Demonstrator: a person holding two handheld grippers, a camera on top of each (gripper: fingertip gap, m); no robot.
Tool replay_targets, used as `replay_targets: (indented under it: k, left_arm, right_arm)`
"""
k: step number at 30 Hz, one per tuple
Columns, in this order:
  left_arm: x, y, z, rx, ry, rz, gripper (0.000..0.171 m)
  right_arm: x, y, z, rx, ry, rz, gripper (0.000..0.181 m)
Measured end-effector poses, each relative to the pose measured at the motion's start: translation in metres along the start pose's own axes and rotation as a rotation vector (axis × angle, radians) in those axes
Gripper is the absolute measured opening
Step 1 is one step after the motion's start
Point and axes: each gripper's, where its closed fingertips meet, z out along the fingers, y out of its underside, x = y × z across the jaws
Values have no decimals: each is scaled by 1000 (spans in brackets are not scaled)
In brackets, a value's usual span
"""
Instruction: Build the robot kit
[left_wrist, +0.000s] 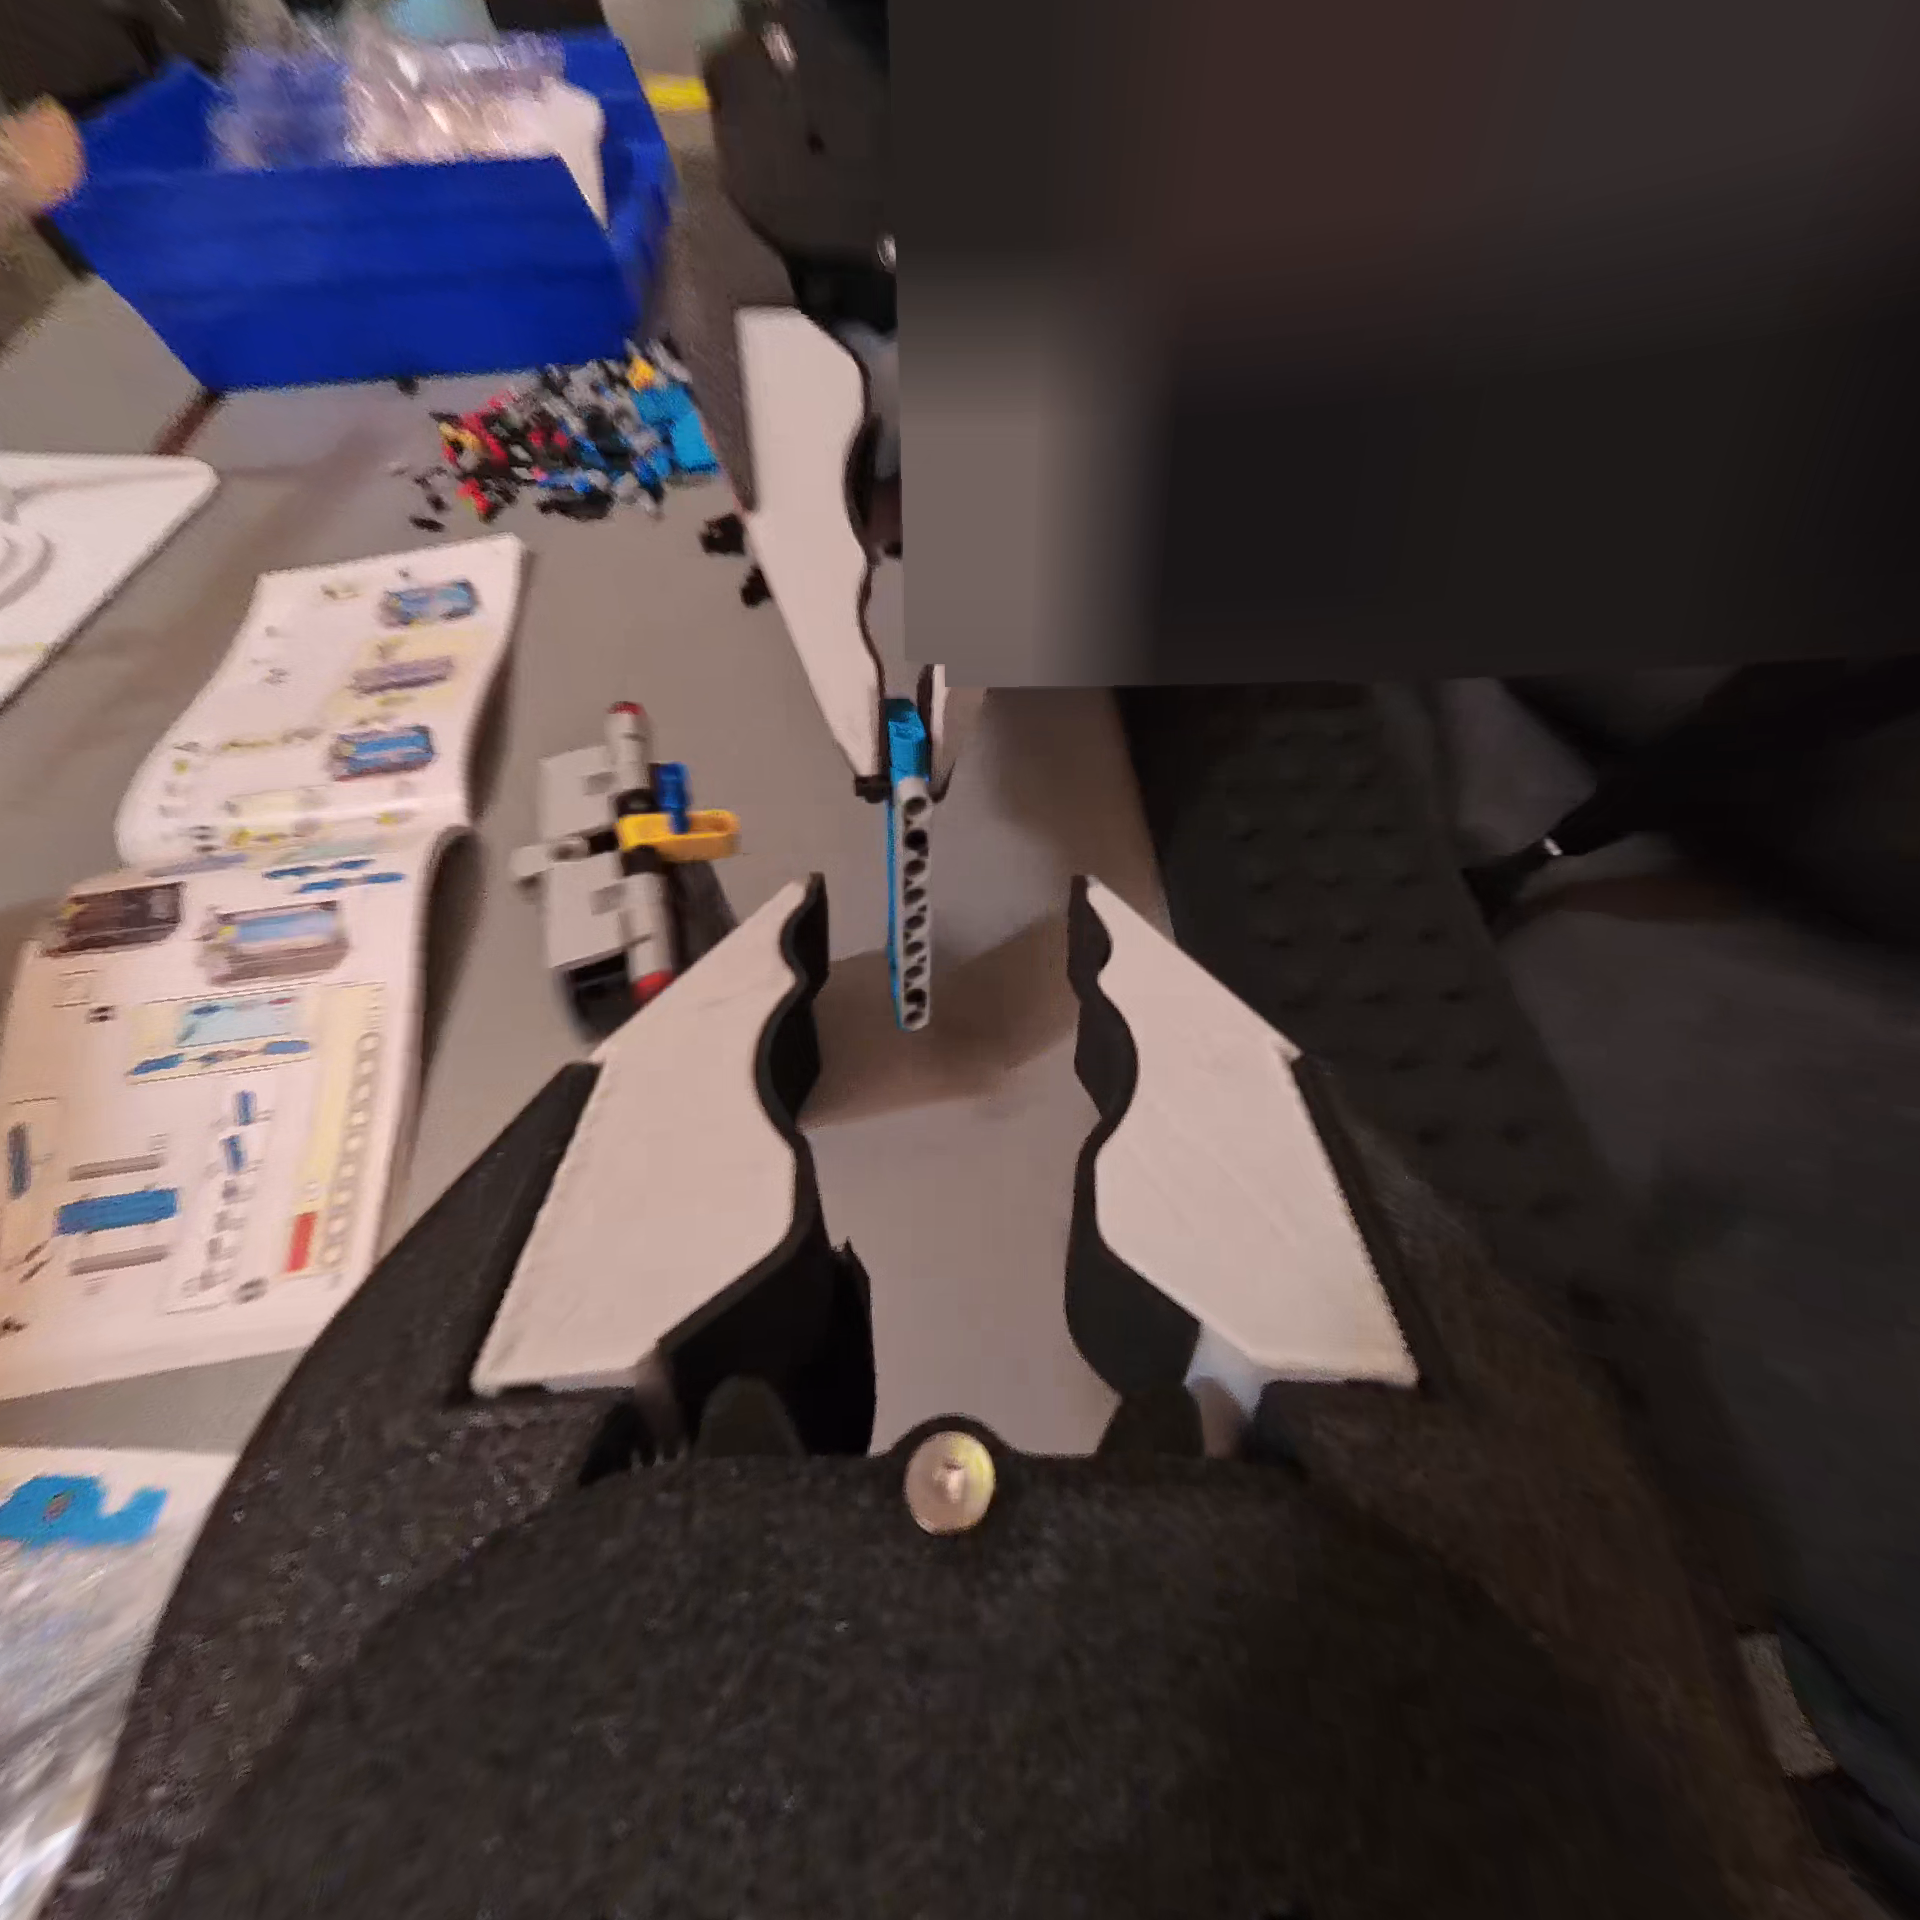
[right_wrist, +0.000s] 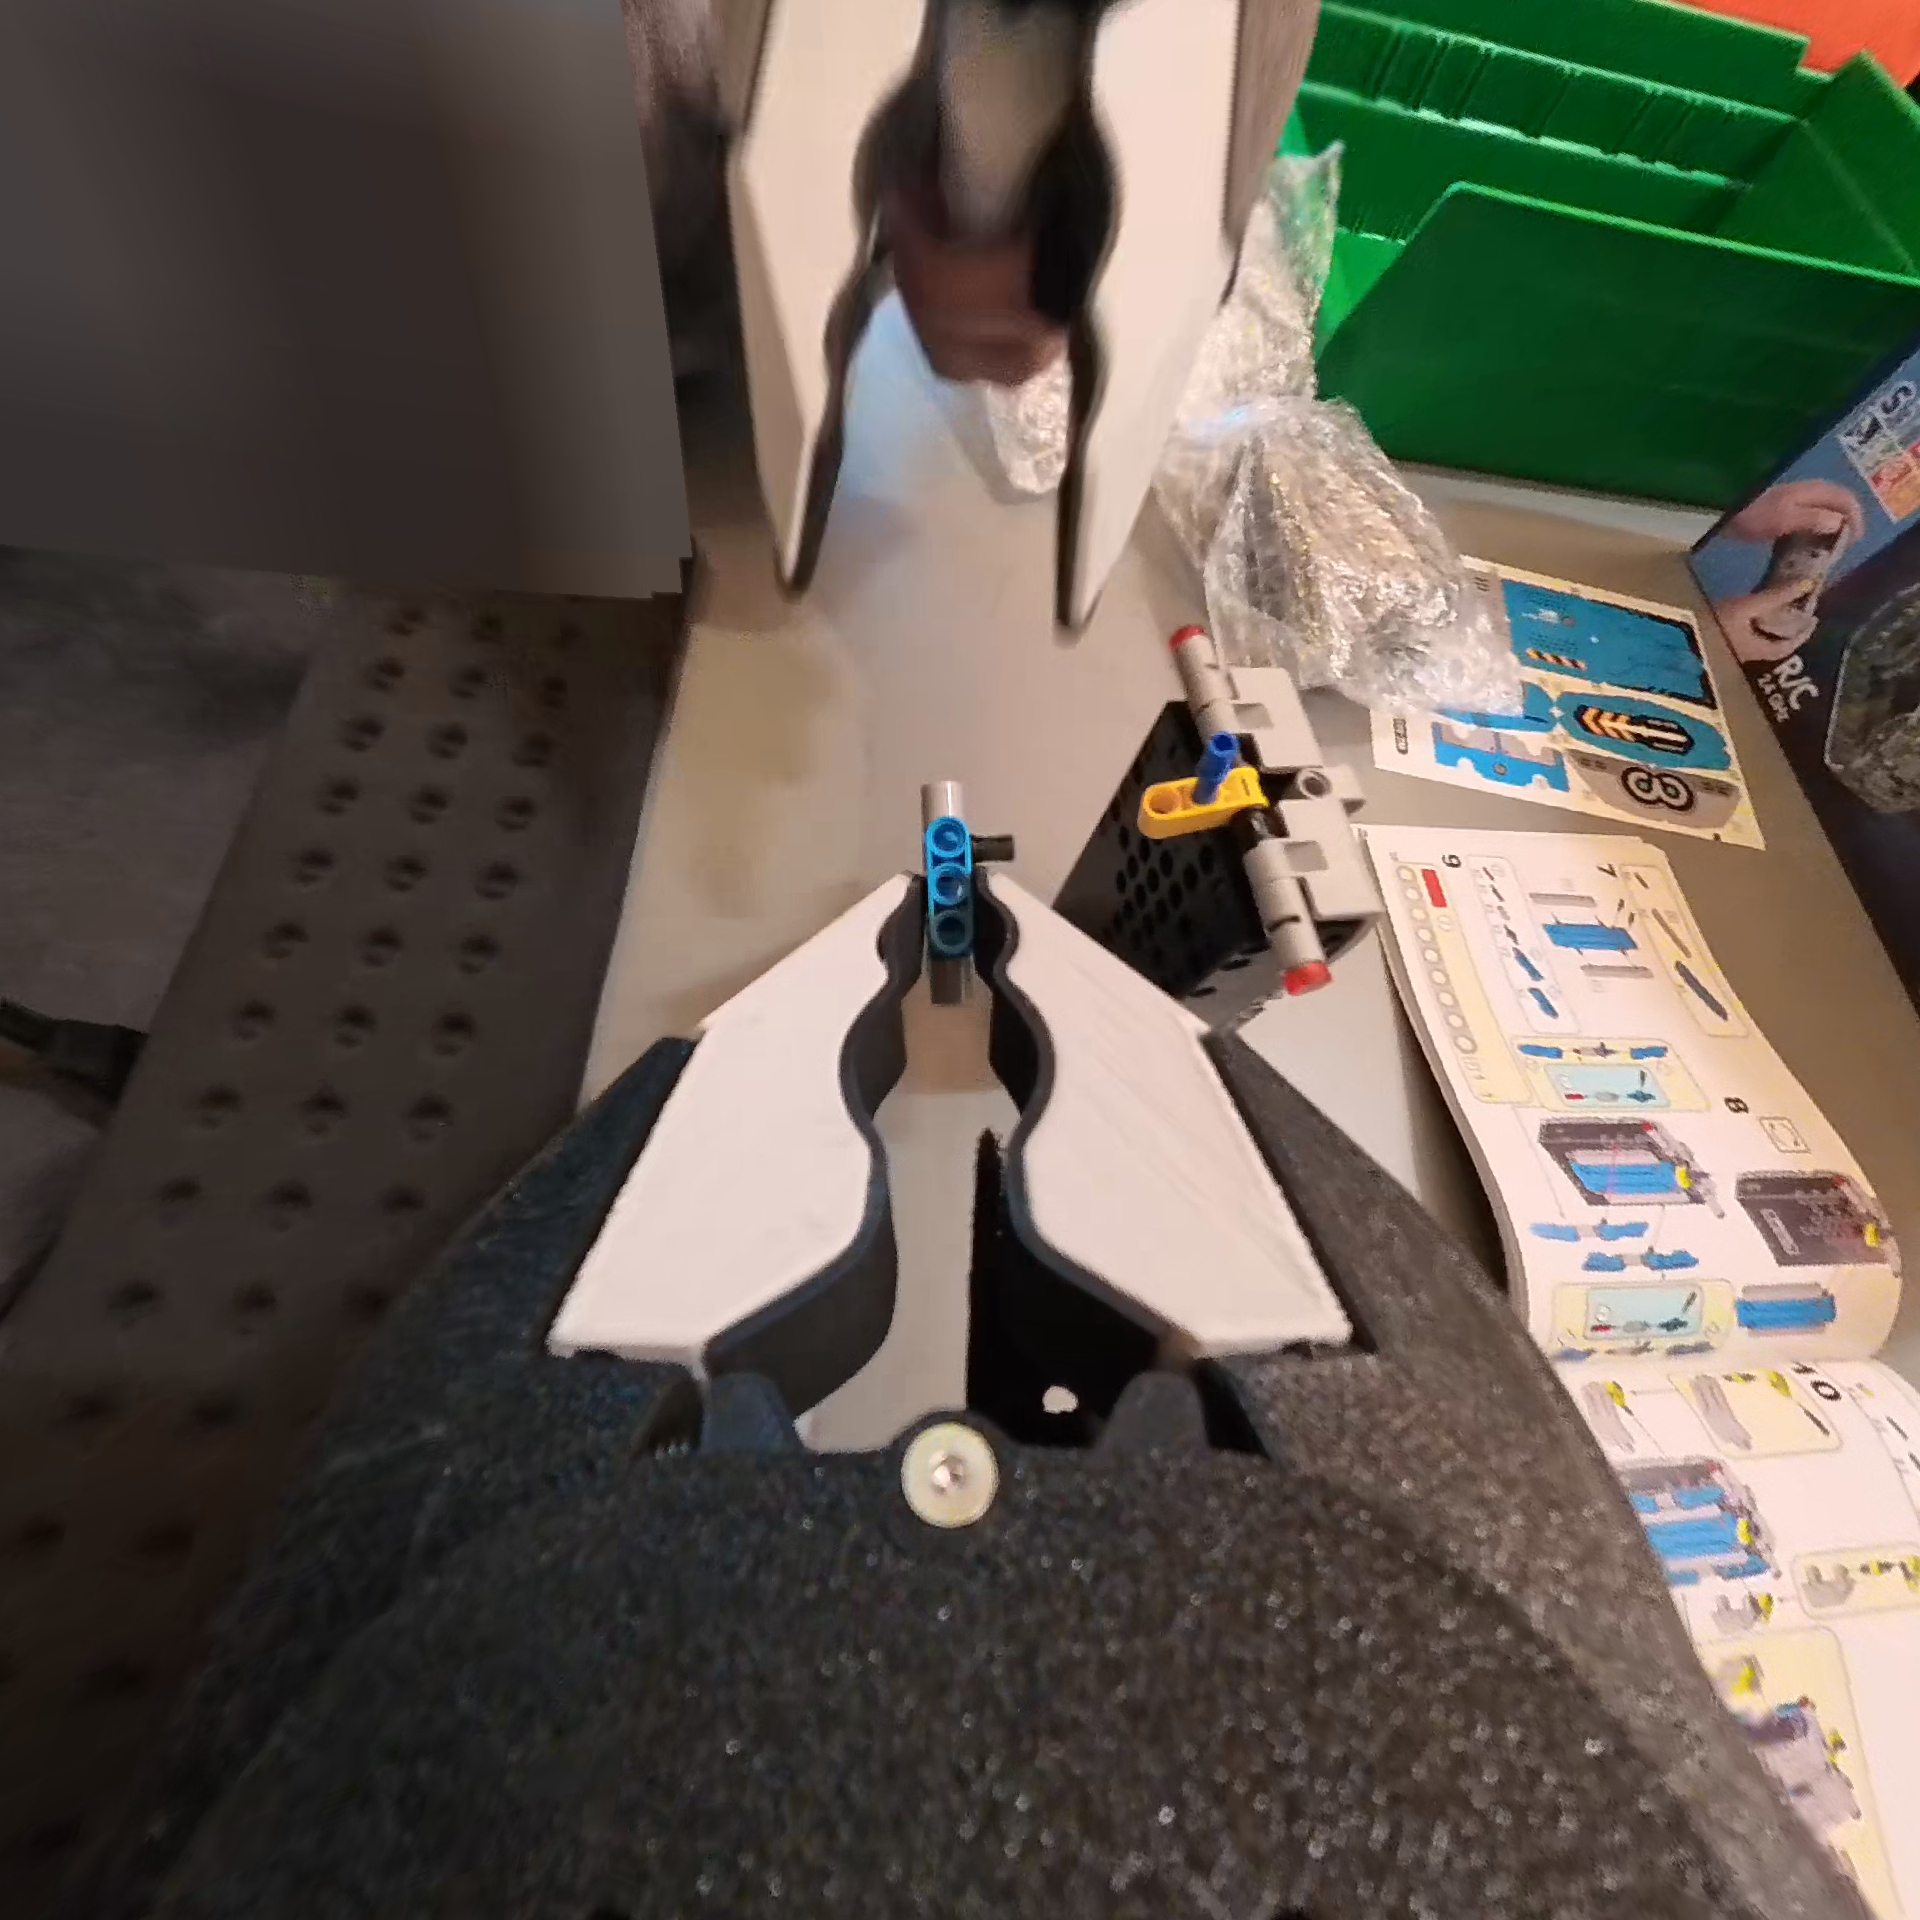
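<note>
My right gripper (right_wrist: 948, 914) is clamped on a small assembly of toy building beams (right_wrist: 948, 883): a short blue beam against a longer grey one, with a tiny black pin sticking out at its side. In the left wrist view the same beams (left_wrist: 908, 894) hang down from my right gripper's tips (left_wrist: 902, 769), the grey holed beam pointing toward the grey table (left_wrist: 644, 644).

My left gripper (left_wrist: 945, 925) is spread wide and grasps nothing. The hanging beams sit just beyond its tips, between the two fingers' lines but not touching either one.

Taking the beams as the landmark: to their left in the left wrist view lies a partly built grey model (left_wrist: 613, 883) with a yellow piece and a blue pin. Left of that lies an open instruction booklet (left_wrist: 260, 935). Farther behind is a loose pile of small coloured parts (left_wrist: 582, 436), and behind that a blue bin (left_wrist: 353, 260).

In the right wrist view, beyond the beams, my left gripper (right_wrist: 925, 592) appears blurred. To the right are crumpled clear plastic bags (right_wrist: 1309, 561), green bins (right_wrist: 1621, 312) and a sticker sheet (right_wrist: 1590, 707).
</note>
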Motion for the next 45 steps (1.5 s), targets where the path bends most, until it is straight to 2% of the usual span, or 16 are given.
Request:
replay_targets:
  k: [3, 5, 10, 13, 16, 18, 21, 23, 24, 25, 27, 28, 30, 33, 39, 45]
  left_arm:
    - [2, 15, 33, -67, -14, -12, 37]
    - [-6, 12, 39, -25, -58, -17, 7]
    - [-11, -3, 33, 169, -37, -127, 6]
    - [-14, -2, 27, 241, -68, -174, 6]
    - [-13, -1, 29, 249, -78, -180, 6]
    - [-15, 5, 33, 217, -95, -170, 6]
    - [-20, 16, 35, 166, -126, -153, 6]
    - [-15, 20, 26, 128, -119, -61, 13]
    - [-1, 28, 19, 84, -27, -32, 27]
    - [13, 43, 9, 7, 91, -14, 27]
    - [-19, 42, -7, 60, -39, -112, 31]
    - [-22, 36, -12, 118, -17, -164, 39]
    - [-38, 26, -9, 190, -68, -239, 76]
    - [-56, 20, 6, 228, -196, -211, 94]
    - [-59, 24, 38, 170, -196, -153, 91]
    - [-64, 20, 42, 202, -195, -165, 63]
  right_arm:
    - [-3, -5, 0, 17, 1, -17, 7]
    - [-4, -6, 0, 22, -2, -23, 8]
    - [7, -18, -19, 168, 50, -18, 10]
    - [10, -5, -23, 189, -10, 116, 15]
    - [3, -16, -20, 288, -118, 206, 20]
    - [10, -11, -14, 285, -112, 242, 6]
    - [14, 0, -7, 245, -97, 241, 6]
    - [14, -1, -4, 254, -78, 200, 6]
    - [13, -4, -3, 266, -86, 197, 6]
    - [17, -4, -2, 267, -62, 198, 6]
    - [23, 0, -1, 251, -29, 175, 6]
    - [24, 1, -1, 252, -29, 177, 6]
    - [28, 4, -2, 239, -7, 163, 6]
    - [26, 4, 0, 245, -8, 140, 6]
    - [27, 10, 6, 252, -38, 143, 6]
    - [33, 11, 8, 285, -29, 126, 6]
